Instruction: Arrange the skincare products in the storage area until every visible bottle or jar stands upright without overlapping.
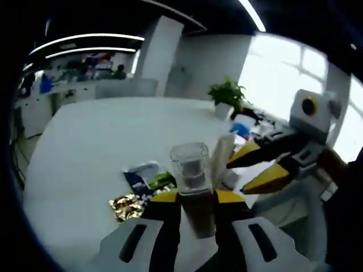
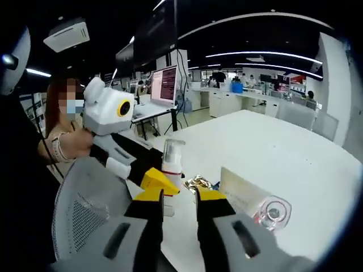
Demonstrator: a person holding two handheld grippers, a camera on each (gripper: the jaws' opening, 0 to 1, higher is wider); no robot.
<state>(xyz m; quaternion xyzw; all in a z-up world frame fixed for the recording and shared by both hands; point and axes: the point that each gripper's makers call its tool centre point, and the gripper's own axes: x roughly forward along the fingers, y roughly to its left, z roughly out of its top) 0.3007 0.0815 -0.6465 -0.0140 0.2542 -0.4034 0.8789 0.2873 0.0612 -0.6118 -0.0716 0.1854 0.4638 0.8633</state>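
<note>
- White table, smooth and wide; no label on anything here is readable
- Left gripper: fingers clamp a clear-capped pump bottle upright over the table; crinkled gold foil packet lies just beside
- Right gripper: fingers narrow, nothing between; clear round jar on its side, flat pale carton touching it

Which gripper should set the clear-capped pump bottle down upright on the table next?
Left. The left gripper is shut on the pump bottle, held upright above the white table. The right gripper is open and empty beside it.
</note>
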